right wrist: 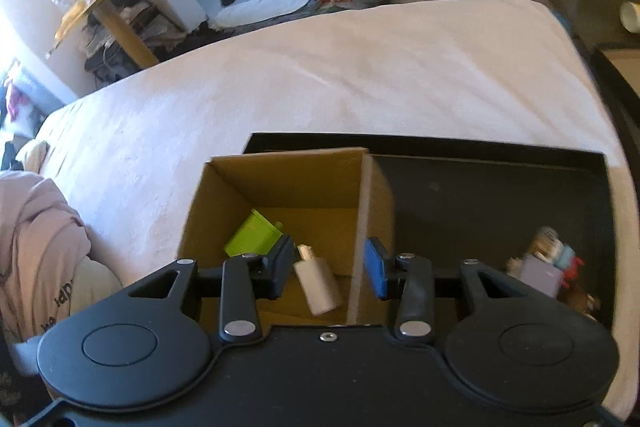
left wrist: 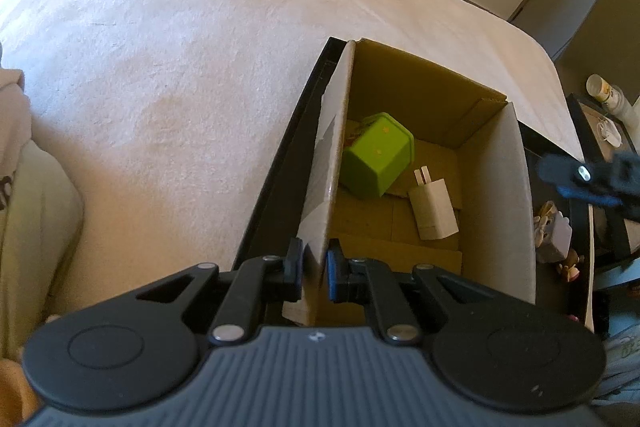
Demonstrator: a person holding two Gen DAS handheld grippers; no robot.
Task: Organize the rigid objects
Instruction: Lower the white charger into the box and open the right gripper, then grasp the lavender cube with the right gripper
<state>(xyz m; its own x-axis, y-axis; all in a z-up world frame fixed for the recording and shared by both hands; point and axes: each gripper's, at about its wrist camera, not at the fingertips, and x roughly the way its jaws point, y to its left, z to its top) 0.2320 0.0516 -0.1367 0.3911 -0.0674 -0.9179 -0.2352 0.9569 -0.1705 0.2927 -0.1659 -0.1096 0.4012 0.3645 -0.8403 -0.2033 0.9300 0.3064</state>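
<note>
Brown cardboard makes the box (left wrist: 424, 95), and it sits in a black tray (right wrist: 480, 195) on the white bed (left wrist: 160, 47). The left gripper (left wrist: 314, 267) pinches the box's near left wall between its two pads, with one finger outside and one inside — most likely to keep the box from sliding while things are dropped in. Its jaws are nearly closed, with only the thin wall between them. Inside the box, on the bottom, lie a green tub (left wrist: 378, 155) tipped on its side and a white charger plug (left wrist: 434, 209) just beside it. The right gripper (right wrist: 330, 267) hangs above the box, pointing forward and down, with its jaws wide apart and nothing held. One of its fingers is over the box and the other is past the box's right wall, over the tray. A small heap of toys (right wrist: 548, 267) waits in the tray's right corner, well apart from the box — I think those go in next. The view there is blurry, so I cannot tell each toy apart.
</note>
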